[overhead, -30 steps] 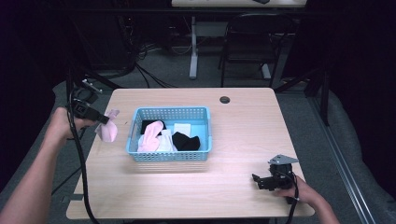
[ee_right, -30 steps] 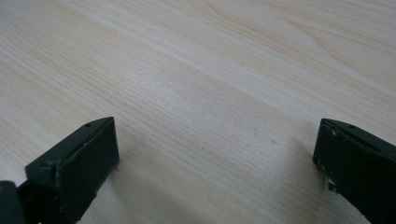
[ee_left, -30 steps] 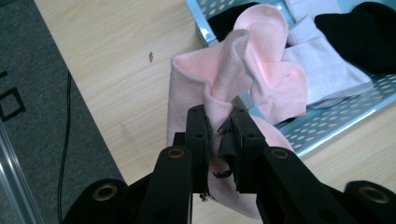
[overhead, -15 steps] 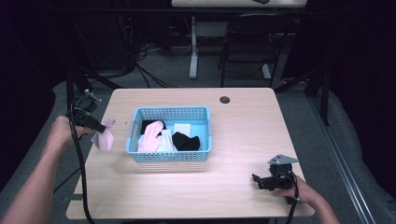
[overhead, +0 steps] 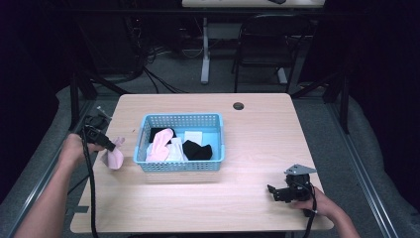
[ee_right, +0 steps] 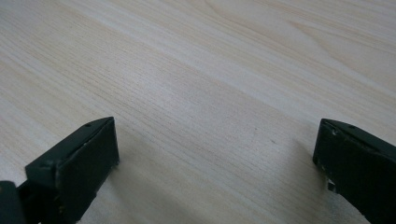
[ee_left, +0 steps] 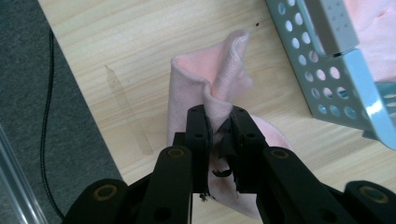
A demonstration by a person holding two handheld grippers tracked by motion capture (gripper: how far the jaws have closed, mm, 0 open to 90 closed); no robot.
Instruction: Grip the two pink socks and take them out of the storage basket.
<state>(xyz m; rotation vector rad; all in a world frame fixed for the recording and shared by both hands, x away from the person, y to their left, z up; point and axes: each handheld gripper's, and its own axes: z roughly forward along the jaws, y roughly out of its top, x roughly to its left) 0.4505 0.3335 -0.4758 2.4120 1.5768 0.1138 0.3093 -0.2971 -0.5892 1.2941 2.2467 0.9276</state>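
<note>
While the left claw (overhead: pixel 110 144) hangs over the bench (overhead: pixel 257 148) near its left edge, we see it clamped tight on a pink sock (overhead: pixel 115 157), the fabric bunched between the two black jaws. From the left gripper view the pinch is plain: a fold of the sock (ee_left: pixel 219 88) rises out of the closed claw (ee_left: pixel 219 123) and the rest drapes down onto the wood. Its lower end touches or sits just above the bench top; we cannot tell which. The sock sits just beside the left wall of the blue perforated basket (overhead: pixel 181 166), outside it, between the basket and the bench's left edge.

Inside the basket we spot more socks: another pink one (overhead: pixel 161 145) toward the left, a white one (overhead: pixel 177 150) in the middle and a black one (overhead: pixel 198 150) to its right.

Over at the front right corner of the bench, the right claw (overhead: pixel 274 192) rests low in the person's right hand, grey three-cornered plate on top. In the right gripper view its jaws stand wide apart over bare wood, with nothing between them.

A small dark round grommet (overhead: pixel 238 105) sits near the far edge of the bench, well apart from the basket.
</note>
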